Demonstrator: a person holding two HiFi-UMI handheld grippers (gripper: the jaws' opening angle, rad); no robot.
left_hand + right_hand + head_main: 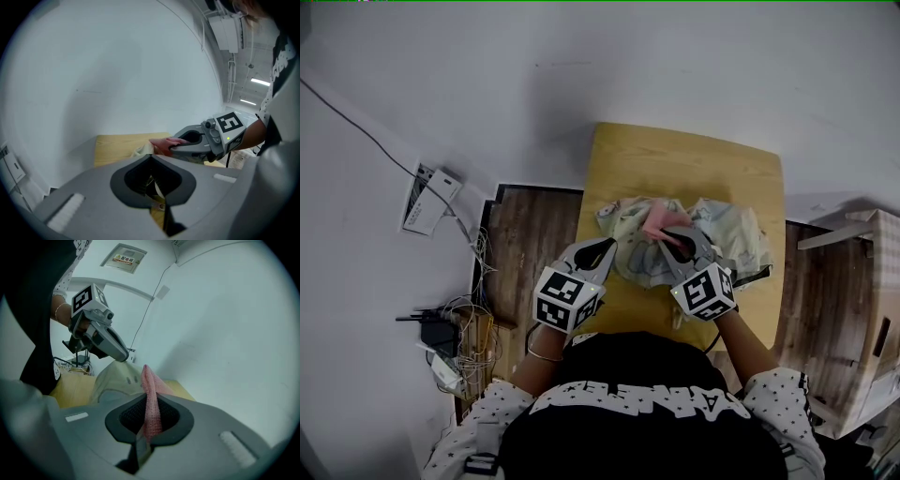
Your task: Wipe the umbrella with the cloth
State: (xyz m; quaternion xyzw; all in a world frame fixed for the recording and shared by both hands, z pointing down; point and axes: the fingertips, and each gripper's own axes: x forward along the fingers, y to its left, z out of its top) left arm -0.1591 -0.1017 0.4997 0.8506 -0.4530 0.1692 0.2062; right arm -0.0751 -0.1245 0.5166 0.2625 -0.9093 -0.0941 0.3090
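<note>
A crumpled pale patterned umbrella (727,230) lies on the wooden table (675,159). My left gripper (607,246) sits at its left edge, jaws shut on a thin fold of the umbrella fabric (143,150). My right gripper (670,236) is over the middle of the umbrella, shut on a pink cloth (656,223). In the right gripper view the pink cloth (151,399) stands up between the jaws, with the umbrella (115,376) and the left gripper (101,336) beyond. The left gripper view shows the right gripper (197,140) resting on the cloth (161,143).
The table stands against a white wall. On the floor to the left are a white box (427,199) and a tangle of cables and adapters (450,337). A cardboard box (872,309) stands at the right.
</note>
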